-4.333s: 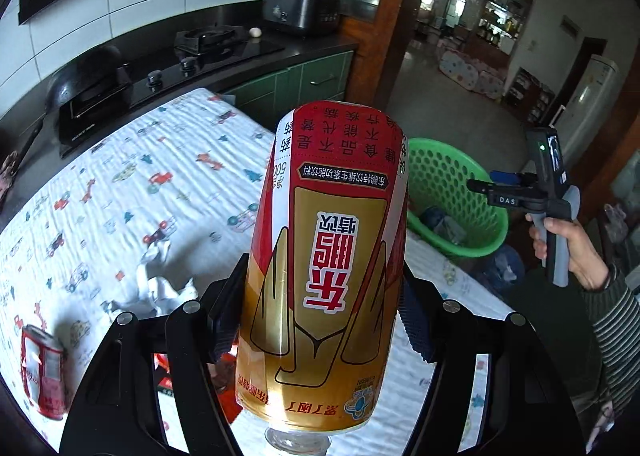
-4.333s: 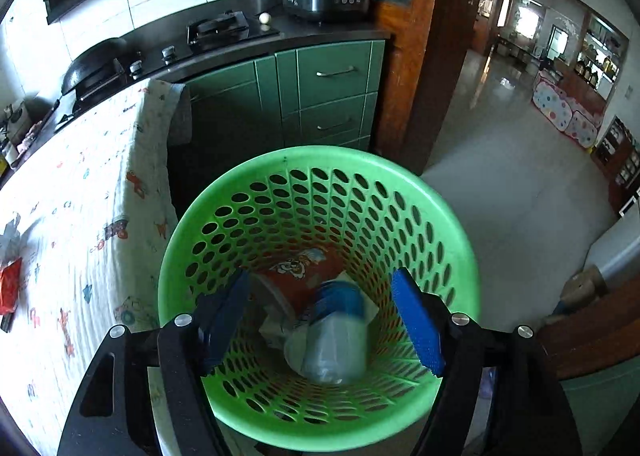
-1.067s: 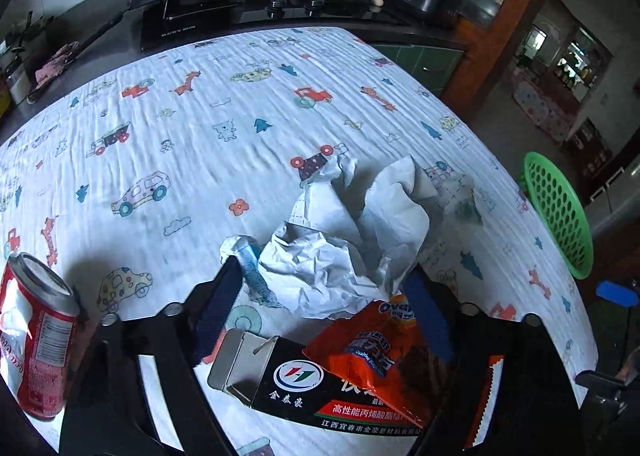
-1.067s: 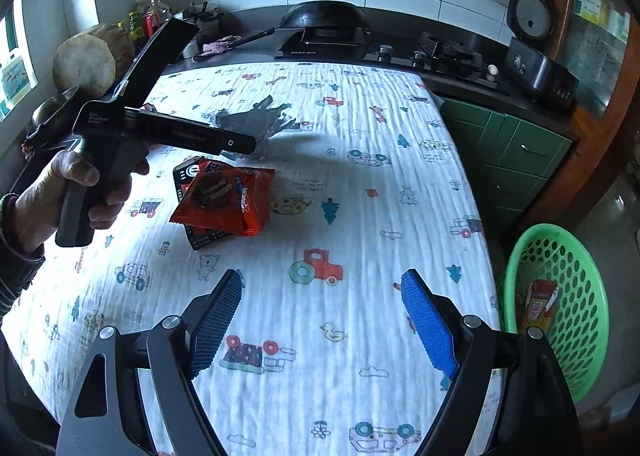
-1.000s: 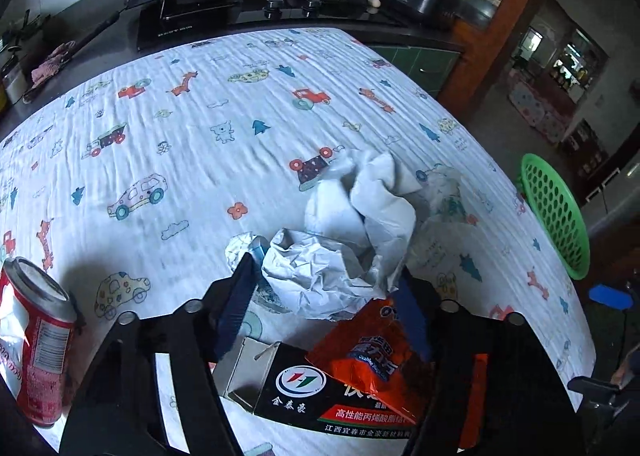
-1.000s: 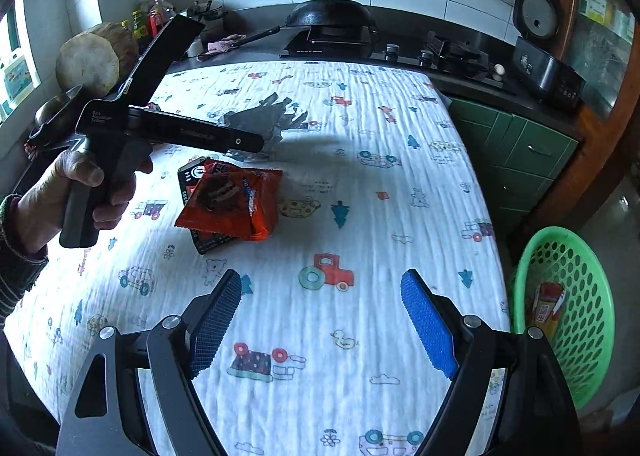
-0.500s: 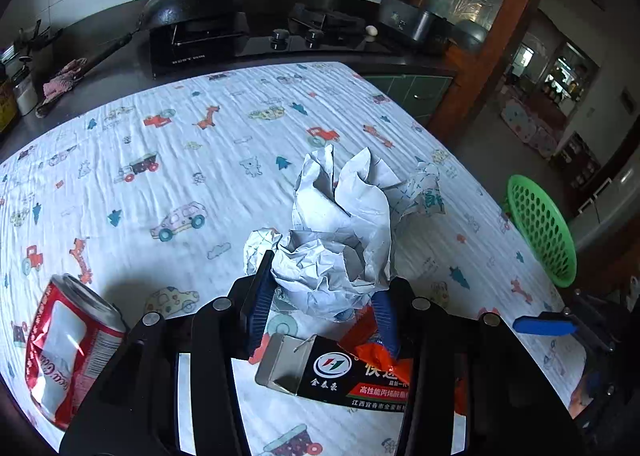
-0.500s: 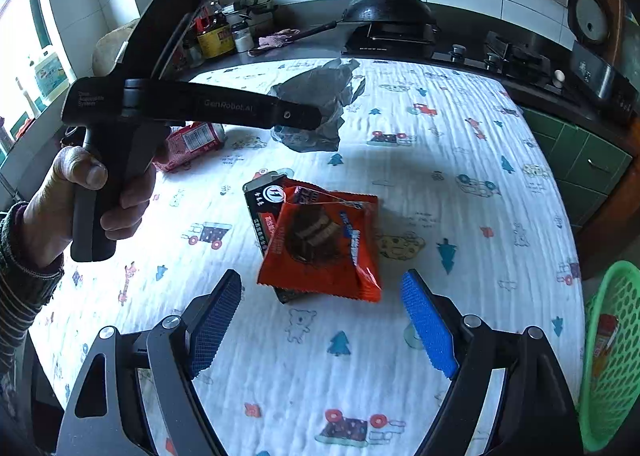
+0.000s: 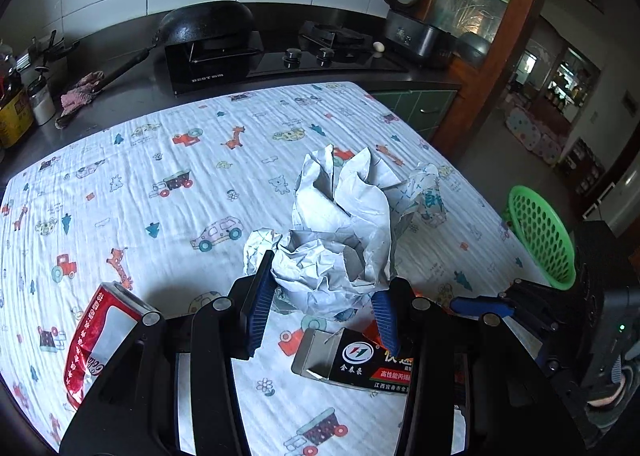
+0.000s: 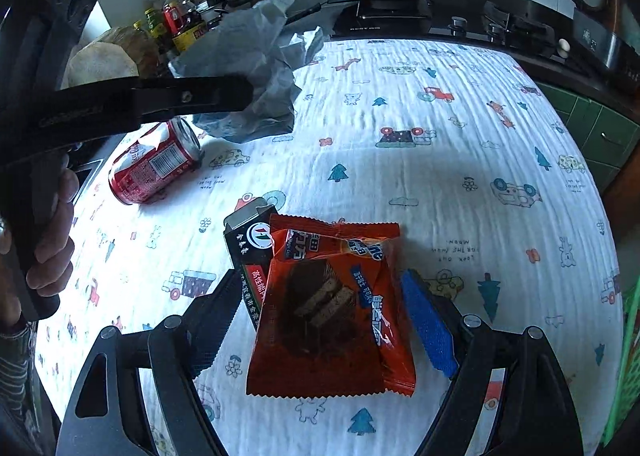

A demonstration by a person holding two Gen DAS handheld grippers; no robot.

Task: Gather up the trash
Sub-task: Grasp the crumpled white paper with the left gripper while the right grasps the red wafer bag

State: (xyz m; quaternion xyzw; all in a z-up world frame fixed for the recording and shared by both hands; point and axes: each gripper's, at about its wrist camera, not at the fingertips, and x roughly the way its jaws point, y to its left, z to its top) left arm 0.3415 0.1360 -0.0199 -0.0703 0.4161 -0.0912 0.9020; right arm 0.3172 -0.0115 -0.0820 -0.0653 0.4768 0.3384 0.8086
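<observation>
On the tabletop [image 10: 460, 183], under its cartoon-print cloth, the left gripper [image 9: 320, 306] is clamped on crumpled paper [image 9: 340, 223] raised off the cloth. The right gripper [image 10: 324, 324] hovers wide open, straddling an orange snack wrapper [image 10: 332, 308] lying over a black carton [image 10: 250, 252]; a red can [image 10: 156, 165] lies nearby.

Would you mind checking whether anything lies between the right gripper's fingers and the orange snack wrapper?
Nothing visible does. The right gripper is open with the orange snack wrapper lying directly between its fingers. The wrapper does overlap a black carton, so closing low might catch both.
</observation>
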